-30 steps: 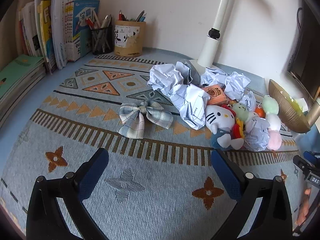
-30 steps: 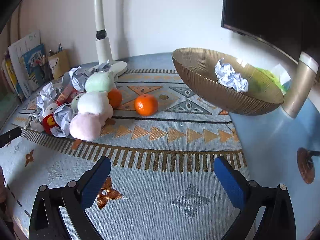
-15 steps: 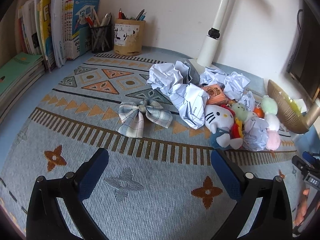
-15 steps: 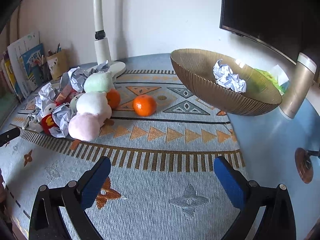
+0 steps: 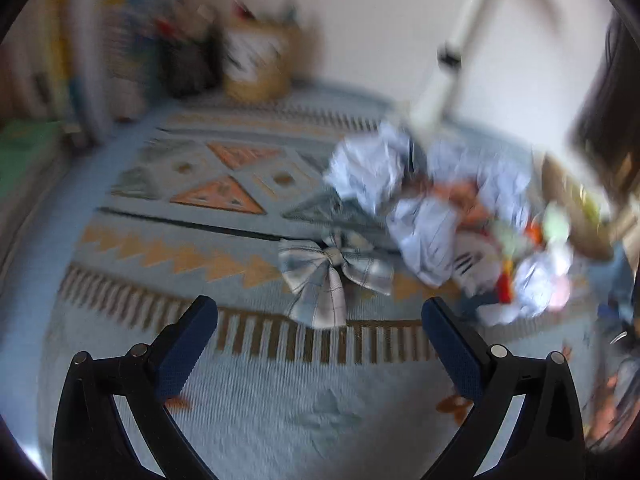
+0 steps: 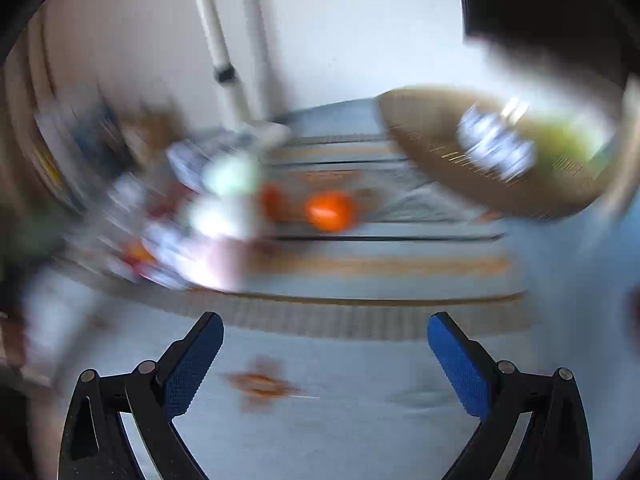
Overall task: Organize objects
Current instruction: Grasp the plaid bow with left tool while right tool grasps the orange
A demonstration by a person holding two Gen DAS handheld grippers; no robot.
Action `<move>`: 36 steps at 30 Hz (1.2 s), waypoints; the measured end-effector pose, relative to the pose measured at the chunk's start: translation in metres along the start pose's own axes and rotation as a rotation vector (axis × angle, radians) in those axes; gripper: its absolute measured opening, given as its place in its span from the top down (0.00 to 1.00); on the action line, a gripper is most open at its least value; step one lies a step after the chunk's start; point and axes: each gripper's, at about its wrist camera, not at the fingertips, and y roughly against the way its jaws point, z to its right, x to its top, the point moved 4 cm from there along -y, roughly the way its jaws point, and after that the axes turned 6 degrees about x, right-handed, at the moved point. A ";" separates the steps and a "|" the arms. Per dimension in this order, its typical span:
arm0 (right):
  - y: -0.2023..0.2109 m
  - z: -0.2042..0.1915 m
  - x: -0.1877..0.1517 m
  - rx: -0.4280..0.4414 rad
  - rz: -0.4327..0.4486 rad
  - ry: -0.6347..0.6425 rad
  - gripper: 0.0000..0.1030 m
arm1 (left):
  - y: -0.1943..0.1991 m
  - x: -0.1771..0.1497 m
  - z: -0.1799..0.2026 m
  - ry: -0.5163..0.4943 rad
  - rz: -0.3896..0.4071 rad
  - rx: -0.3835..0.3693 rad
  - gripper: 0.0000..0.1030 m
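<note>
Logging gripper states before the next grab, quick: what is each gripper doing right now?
Left gripper: open, holding nothing, facing the blue-and-white plaid fabric bow.
Right gripper: open, holding nothing, above the patterned blue table mat.

Both views are bright with soft daylight and heavily motion-blurred, the right wrist view worst. Only each hand-held gripper stays sharp. Fisheye edges bend and darken at the corners.

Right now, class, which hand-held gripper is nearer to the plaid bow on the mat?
Left. The left hand-held gripper is open, with the plaid bow just ahead between its fingers. The right hand-held gripper faces the oranges and bowl, with the bow out of its view.
</note>
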 end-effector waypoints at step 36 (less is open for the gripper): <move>-0.012 0.020 -0.018 -0.214 -0.014 -0.017 0.63 | 0.029 -0.053 0.074 -0.056 0.182 -0.022 0.72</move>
